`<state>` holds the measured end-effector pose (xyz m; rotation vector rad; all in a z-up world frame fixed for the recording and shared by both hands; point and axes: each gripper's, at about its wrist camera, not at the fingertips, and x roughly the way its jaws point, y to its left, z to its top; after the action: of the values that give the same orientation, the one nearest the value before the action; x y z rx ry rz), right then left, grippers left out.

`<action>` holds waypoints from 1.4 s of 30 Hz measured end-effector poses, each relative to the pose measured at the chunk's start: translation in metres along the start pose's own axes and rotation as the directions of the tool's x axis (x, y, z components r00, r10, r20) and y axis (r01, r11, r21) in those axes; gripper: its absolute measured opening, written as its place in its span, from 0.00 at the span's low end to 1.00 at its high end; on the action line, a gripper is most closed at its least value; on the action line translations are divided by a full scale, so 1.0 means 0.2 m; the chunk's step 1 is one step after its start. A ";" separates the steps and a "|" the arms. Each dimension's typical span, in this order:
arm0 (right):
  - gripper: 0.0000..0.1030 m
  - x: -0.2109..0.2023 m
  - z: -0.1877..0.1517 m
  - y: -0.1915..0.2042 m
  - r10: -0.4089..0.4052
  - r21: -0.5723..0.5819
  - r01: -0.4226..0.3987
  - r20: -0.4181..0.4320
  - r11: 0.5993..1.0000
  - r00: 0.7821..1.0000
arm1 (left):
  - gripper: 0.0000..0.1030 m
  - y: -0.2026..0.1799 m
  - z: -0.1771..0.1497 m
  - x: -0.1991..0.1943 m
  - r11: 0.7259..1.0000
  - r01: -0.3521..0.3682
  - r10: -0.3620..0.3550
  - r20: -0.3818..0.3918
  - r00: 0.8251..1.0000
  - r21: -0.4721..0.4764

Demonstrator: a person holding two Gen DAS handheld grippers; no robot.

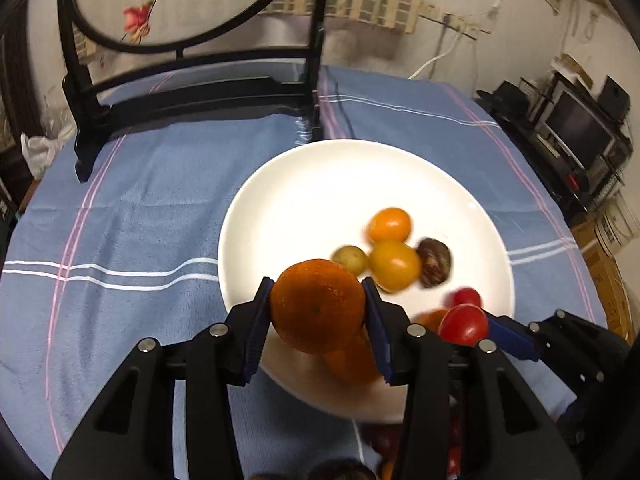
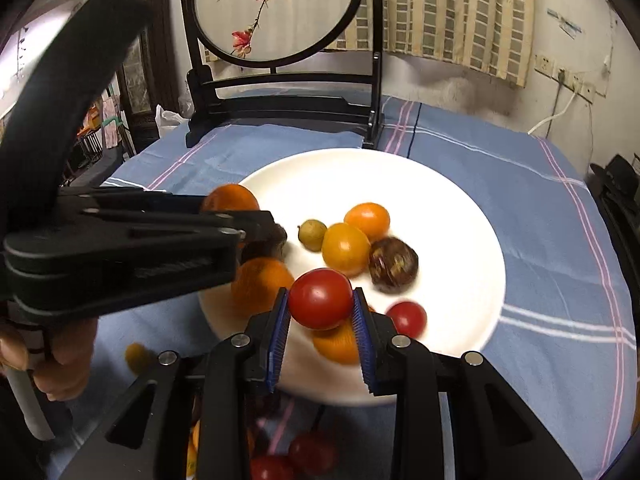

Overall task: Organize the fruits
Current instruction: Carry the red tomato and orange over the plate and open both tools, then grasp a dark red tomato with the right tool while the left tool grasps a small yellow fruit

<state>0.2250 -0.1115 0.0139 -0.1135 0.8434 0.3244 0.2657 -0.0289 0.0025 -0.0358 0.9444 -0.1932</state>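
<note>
Your left gripper [image 1: 318, 306] is clamped around the mandarin [image 1: 318, 304], held over the near rim of the white plate [image 1: 320, 184], presumably so it drops among the fruit gathered there. Your right gripper [image 2: 320, 308] pinches a red cherry tomato [image 2: 321, 298] over the same edge. Orange tomatoes [image 2: 346, 248], a small green fruit [image 2: 313, 234] and a brown chestnut [image 2: 393, 265] crowd the near half, so aim for bare porcelain; more fruit waits on the blue cloth [image 2: 540, 240] below.

Orange [image 1: 318, 306] and red tomato [image 2: 321, 298] both pinched above the white plate [image 1: 320, 184], which has yellow tomatoes, a chestnut.
</note>
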 end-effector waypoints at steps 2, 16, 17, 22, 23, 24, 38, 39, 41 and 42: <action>0.31 0.04 0.03 0.00 -0.019 0.011 0.018 0.016 1.000 1.000 | 0.43 0.02 0.02 0.04 1.000 0.001 -0.001 -0.002 1.000 -0.030; 0.61 -0.13 -0.16 -0.12 -0.045 0.138 0.041 0.032 0.990 0.998 | 0.89 0.05 -0.18 -0.21 0.998 -0.051 0.054 0.103 0.993 -0.029; 0.61 -0.16 -0.19 -0.12 -0.049 0.138 0.044 0.031 0.989 0.998 | 0.89 0.05 -0.20 -0.22 0.998 -0.056 0.058 0.104 0.993 -0.023; 0.61 -0.25 -0.30 -0.10 -0.025 0.145 0.022 0.021 0.989 0.999 | 0.91 0.04 -0.34 -0.30 0.997 -0.080 0.078 0.103 0.992 0.018; 0.61 -0.28 -0.34 -0.09 -0.007 0.136 0.006 0.011 0.991 1.000 | 0.92 0.05 -0.36 -0.30 0.996 -0.084 0.082 0.103 0.991 0.013; 0.61 -0.29 -0.36 -0.07 0.007 0.125 -0.007 0.004 0.992 1.000 | 0.92 0.06 -0.39 -0.31 0.996 -0.085 0.084 0.103 0.991 0.005; 0.59 -0.30 -0.60 0.23 0.004 -0.006 -0.005 -0.167 1.000 0.986 | 0.92 0.26 -0.50 -0.33 0.993 -0.078 0.088 0.109 0.990 -0.090; 0.58 -0.28 -0.59 0.25 -0.006 -0.017 0.003 -0.172 1.000 0.985 | 0.92 0.25 -0.51 -0.33 0.994 -0.081 0.089 0.107 0.990 -0.076; 0.53 -0.24 -0.58 0.28 -0.024 -0.040 0.017 -0.188 0.999 0.982 | 0.92 0.23 -0.51 -0.32 0.995 -0.085 0.090 0.103 0.991 -0.055; 0.51 -0.22 -0.57 0.29 -0.026 -0.050 0.017 -0.190 0.999 0.981 | 0.92 0.22 -0.52 -0.32 0.995 -0.084 0.089 0.101 0.991 -0.049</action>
<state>0.0974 -0.0923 -0.0262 -0.2007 1.0240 0.3165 0.1515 0.0316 -0.0116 -0.0458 0.8452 -0.0890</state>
